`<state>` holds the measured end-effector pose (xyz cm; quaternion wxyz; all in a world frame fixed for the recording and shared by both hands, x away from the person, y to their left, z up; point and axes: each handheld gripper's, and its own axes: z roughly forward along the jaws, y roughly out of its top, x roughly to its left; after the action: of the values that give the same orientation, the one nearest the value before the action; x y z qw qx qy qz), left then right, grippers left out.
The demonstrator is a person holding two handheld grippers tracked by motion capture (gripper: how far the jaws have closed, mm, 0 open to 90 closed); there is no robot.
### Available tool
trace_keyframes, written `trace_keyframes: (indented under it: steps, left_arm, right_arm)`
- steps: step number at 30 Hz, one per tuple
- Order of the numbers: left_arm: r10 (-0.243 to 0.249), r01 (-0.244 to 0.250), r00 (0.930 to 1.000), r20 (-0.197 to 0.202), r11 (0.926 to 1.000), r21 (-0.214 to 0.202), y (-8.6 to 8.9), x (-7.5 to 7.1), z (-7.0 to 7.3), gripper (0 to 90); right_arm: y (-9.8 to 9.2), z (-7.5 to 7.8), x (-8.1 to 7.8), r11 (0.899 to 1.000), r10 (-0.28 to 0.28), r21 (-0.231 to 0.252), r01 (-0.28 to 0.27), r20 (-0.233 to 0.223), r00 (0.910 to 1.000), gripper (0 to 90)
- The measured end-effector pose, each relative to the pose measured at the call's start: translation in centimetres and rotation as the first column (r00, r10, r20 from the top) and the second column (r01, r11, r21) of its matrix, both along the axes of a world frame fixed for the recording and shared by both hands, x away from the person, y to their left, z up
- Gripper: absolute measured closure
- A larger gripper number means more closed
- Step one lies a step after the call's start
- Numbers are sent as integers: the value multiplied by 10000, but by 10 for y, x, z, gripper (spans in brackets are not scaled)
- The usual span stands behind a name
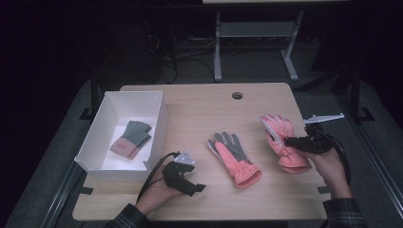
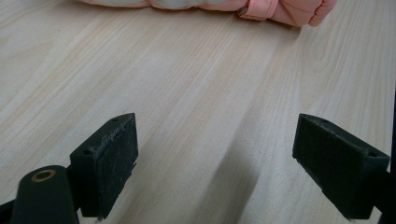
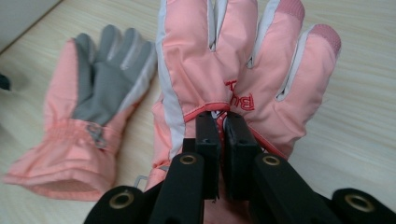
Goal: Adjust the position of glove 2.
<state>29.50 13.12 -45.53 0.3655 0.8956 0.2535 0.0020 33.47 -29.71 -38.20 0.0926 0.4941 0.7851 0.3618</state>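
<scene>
Two padded pink ski gloves showed: one lay palm-up [image 1: 234, 160] at the pale wooden table's [image 1: 199, 109] centre, the other [image 1: 283, 141] was pinched in the right claw [image 1: 291, 141] at right. One grey-and-pink knitted glove [image 1: 131, 138] lay in the white rectangular box [image 1: 157, 128] at left. The left claw [image 1: 196, 188] gaped wide, lower centre.

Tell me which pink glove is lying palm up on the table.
The middle glove, showing its grey palm, free of both grippers. The other pink glove is pinched in the right gripper, logo side showing.
</scene>
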Motion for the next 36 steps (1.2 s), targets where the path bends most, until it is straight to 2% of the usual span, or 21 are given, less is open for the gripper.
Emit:
trace_keyframes:
  steps: [7,16,26,36]
  left_arm:
    - [41,-41,10000,-77,10000,-47,1,0,0,137]
    - [-93,93,9999,-39,10000,32,-1,0,0,137]
    - [34,-34,10000,-55,10000,-76,0,1,1,136]
    - [41,-41,10000,-8,9999,-104,0,1,1,137]
  right_arm:
    - [22,10,-1,9990,435,95,-436,98,9990,858]
    - [65,20,-2,9911,1307,222,-1314,289,9910,858]
    - [108,15,4,9747,2236,41,-2237,72,9746,857]
    - [130,3,11,9638,2658,-133,-2662,-248,9637,855]
